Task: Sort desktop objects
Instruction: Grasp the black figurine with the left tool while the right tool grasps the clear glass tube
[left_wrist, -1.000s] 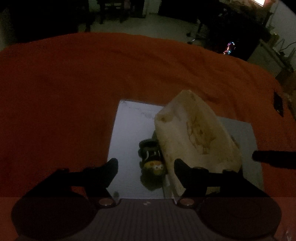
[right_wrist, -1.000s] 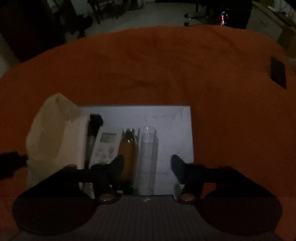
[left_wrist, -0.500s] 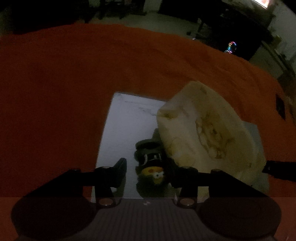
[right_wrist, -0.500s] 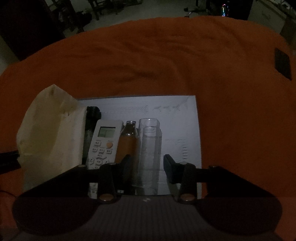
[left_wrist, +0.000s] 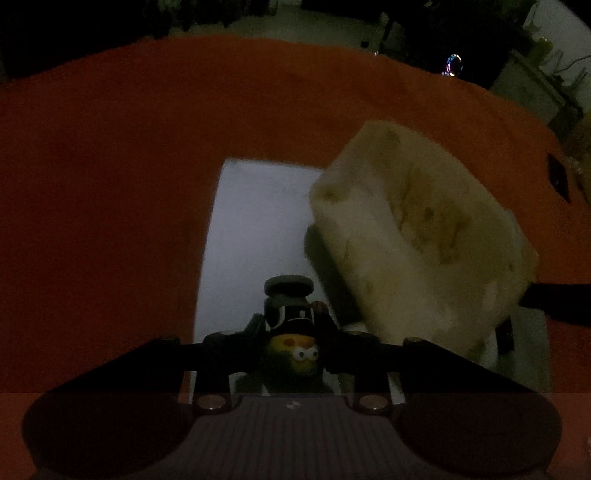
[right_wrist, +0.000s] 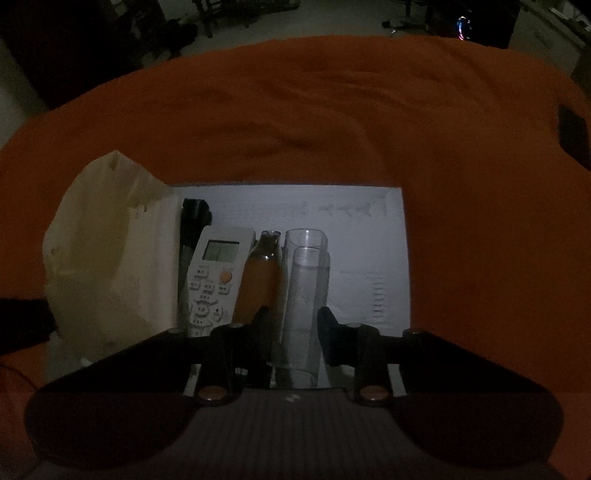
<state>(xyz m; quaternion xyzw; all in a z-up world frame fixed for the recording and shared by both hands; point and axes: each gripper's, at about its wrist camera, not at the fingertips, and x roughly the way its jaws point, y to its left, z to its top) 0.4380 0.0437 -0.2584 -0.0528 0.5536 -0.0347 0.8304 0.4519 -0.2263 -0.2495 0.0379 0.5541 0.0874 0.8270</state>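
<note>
The left gripper (left_wrist: 290, 328) is clenched around a small toy figure (left_wrist: 291, 332) with a yellow googly-eyed face and dark round-capped body, which lies on a flat white sheet (left_wrist: 255, 229). The right gripper (right_wrist: 291, 319) closes its dark fingers against a clear, ribbed plastic tube (right_wrist: 304, 291) lying lengthwise on the same sheet. Just left of that gripper lie an amber bottle (right_wrist: 258, 280), a white remote control (right_wrist: 212, 273) and a black cylinder (right_wrist: 194, 221). Further left stands a soft cream fabric basket (right_wrist: 107, 251); its contents are indistinct. Orange cloth (right_wrist: 332, 129) covers the worktop.
</note>
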